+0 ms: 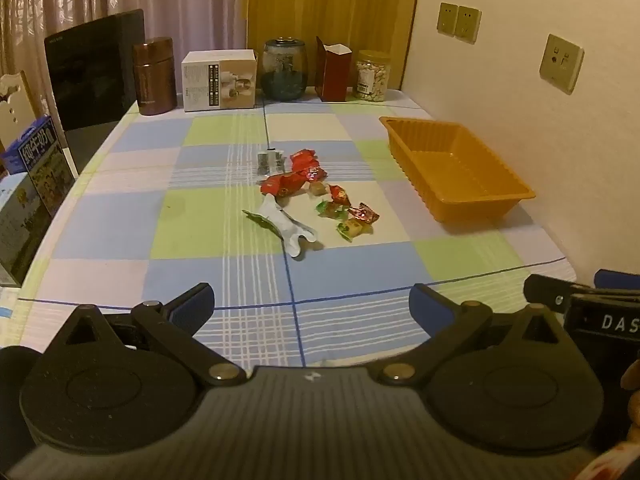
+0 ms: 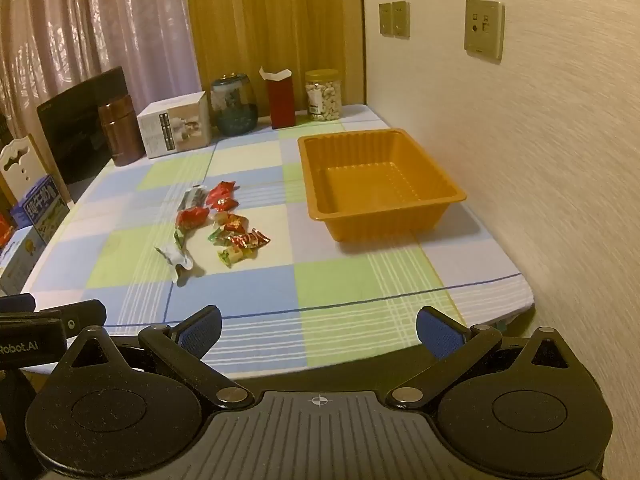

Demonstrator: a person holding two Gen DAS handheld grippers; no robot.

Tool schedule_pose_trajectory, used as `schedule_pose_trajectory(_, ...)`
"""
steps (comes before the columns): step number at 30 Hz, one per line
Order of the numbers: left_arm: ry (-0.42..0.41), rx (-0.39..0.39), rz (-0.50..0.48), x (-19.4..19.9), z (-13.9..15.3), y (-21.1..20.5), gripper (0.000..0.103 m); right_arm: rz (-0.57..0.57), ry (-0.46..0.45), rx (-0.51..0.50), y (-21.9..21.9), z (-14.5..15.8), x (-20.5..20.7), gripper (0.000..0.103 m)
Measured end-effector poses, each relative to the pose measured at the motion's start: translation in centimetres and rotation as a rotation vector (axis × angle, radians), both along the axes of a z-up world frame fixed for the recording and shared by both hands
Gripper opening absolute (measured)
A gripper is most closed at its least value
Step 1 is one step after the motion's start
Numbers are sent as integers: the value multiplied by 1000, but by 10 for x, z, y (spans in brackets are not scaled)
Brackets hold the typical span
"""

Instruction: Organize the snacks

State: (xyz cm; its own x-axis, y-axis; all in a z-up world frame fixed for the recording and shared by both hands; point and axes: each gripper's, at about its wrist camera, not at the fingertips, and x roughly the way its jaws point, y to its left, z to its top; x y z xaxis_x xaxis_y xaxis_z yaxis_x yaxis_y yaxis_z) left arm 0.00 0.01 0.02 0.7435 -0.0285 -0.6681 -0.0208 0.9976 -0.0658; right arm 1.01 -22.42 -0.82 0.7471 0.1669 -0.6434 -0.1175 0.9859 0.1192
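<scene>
From the left wrist, the left gripper (image 1: 312,304) is hanging over the near edge of the table (image 1: 100,220), tilted downward, its jaws spread wide with nothing between them; the blue pads (image 1: 192,304) are touching only air. It is waiting released, probably because no snack has been picked yet. The snacks (image 1: 316,196) are lying in a loose heap near the middle of the checked cloth: red wrappers, small green-ended candies, a silvery packet at the far end and a crumpled white wrapper (image 1: 288,228) nearest the camera. The orange tray (image 1: 516,196) is sitting empty to the right of the heap, near the wall, apart from the sweets, likely meant as their destination. Jars and boxes are standing in a row along the far edge, out of the working area.

From the right wrist, the right gripper (image 2: 318,330) is likewise hovering at the near edge, jaws fully parted and holding nothing. The tray (image 2: 316,208) is lying ahead and slightly right of it, the snack heap (image 2: 220,224) ahead to the left. Being closer to the tray, this hand seems better placed for dropping pieces in. The tray is still holding nothing, so sorting looks not yet begun.
</scene>
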Motion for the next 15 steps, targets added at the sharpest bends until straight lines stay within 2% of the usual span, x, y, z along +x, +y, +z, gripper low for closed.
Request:
schedule_pose_trajectory(8, 2, -17, -9, -2, -4, 9, 103, 0, 1, 1, 0, 0, 0, 103)
schedule_pose_trajectory(15, 3, -8, -1, 1, -2, 1, 103, -1, -3, 1, 1, 0, 0, 103)
